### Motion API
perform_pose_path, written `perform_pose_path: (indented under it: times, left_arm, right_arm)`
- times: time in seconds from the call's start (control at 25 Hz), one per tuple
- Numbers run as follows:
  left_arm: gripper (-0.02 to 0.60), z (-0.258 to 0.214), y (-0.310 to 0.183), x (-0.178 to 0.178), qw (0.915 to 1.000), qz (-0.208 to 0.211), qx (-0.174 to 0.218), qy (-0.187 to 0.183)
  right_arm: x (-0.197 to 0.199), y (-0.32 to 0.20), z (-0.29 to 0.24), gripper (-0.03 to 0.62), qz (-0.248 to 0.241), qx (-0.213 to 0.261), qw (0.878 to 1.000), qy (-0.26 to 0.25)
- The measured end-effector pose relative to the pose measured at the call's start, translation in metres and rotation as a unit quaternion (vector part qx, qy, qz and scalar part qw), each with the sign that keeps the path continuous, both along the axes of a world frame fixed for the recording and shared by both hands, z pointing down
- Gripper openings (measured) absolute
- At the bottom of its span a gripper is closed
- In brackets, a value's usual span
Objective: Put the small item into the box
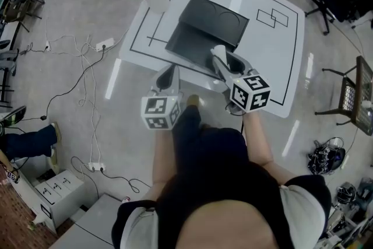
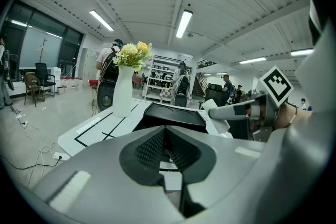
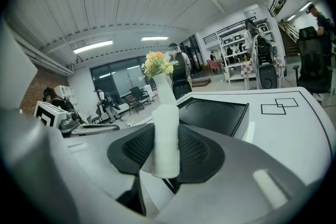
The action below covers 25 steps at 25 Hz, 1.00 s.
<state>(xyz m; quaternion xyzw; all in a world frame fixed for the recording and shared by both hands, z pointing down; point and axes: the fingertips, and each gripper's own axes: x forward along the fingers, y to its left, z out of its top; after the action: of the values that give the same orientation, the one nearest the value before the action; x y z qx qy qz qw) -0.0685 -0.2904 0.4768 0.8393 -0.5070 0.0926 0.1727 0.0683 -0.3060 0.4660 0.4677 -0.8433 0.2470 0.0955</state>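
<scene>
We saw the white table (image 1: pixel 274 61) carrying the open black box (image 1: pixel 204 32). Our left gripper (image 1: pixel 169 76) was pinched together, empty. Our right gripper (image 1: pixel 221 61) clamped the small item (image 3: pixel 166 139), a stubby white cylinder, upright, near the box's front edge.

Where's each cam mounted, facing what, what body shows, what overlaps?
Head view: on the person's head, steeply down at table and open black box; torso, left gripper, right gripper show.
Left gripper view: along its own shut jaws toward the box; right gripper at right.
Right gripper view: along jaws clamping a white cylinder; left gripper at left.
Shared: box, vase.
</scene>
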Motion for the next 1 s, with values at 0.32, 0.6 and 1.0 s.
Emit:
perform_pose_path:
  times: [0.32,0.6,1.0]
  left_arm:
    - [0.009,0.0,-0.032,-0.001,0.9999,0.01,0.0,0.002]
    - [0.009,-0.003,-0.052,-0.002,0.9998,0.017,0.002,0.004]
    - [0.009,-0.002,-0.075,-0.006,0.9996,0.026,0.003,0.004]
  right_arm:
    - [0.002,-0.029,-0.002,0.14,0.012,0.001,1.0,0.004]
    - [-0.002,-0.044,-0.001,0.14,0.011,-0.005,1.0,0.011]
    - [-0.005,-0.062,0.008,0.14,0.019,-0.014,0.999,0.042]
